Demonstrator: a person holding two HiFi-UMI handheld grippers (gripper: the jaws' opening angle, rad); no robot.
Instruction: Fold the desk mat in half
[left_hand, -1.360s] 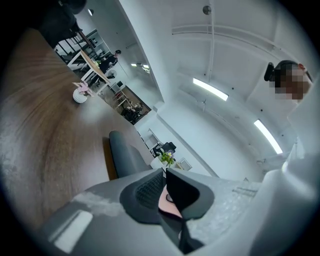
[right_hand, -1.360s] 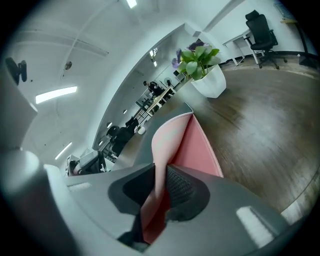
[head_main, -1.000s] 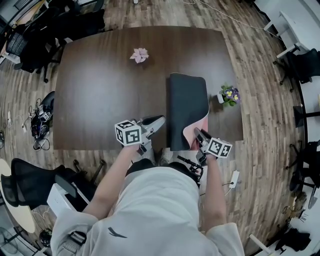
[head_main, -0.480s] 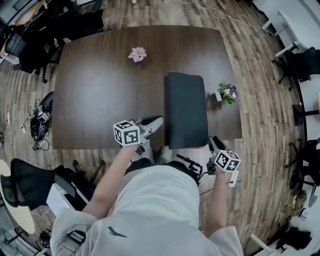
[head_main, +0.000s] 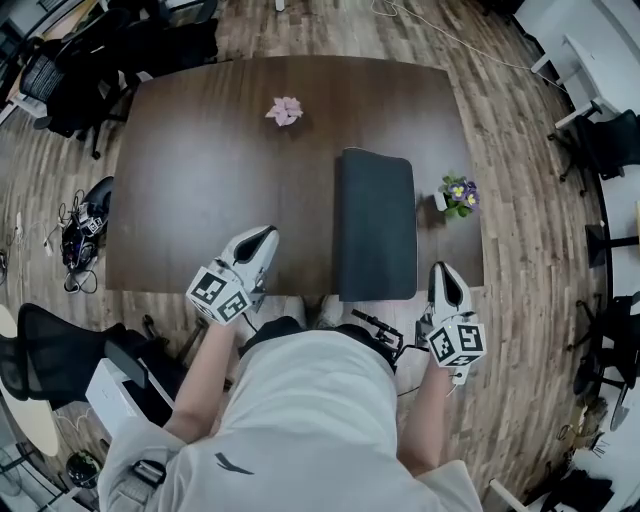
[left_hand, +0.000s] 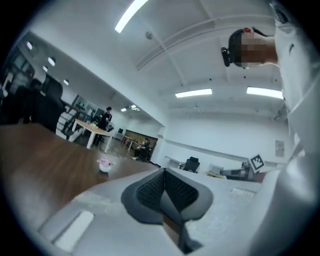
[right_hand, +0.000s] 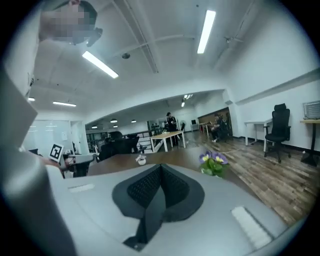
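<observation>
The dark desk mat (head_main: 375, 225) lies flat on the brown table (head_main: 200, 180) as a narrow doubled strip reaching to the near edge. My left gripper (head_main: 262, 238) hovers over the near edge, a hand's width left of the mat. Its jaws have just been closing, and in the left gripper view the pads (left_hand: 150, 192) meet with nothing between them. My right gripper (head_main: 443, 272) is off the table's near right corner, clear of the mat. Its pads (right_hand: 172, 190) are pressed together, empty. Neither gripper view shows the mat.
A pink flower ornament (head_main: 285, 110) sits at the table's far middle. A small pot of purple flowers (head_main: 460, 192) stands just right of the mat by the table's right edge. Office chairs (head_main: 50, 85) and cables (head_main: 75, 240) lie on the floor at the left.
The right gripper let go of the mat's lifted near corner, whose pink underside showed, and drew back. The mat now lies flat. The left gripper swung left and rolled; both rose.
</observation>
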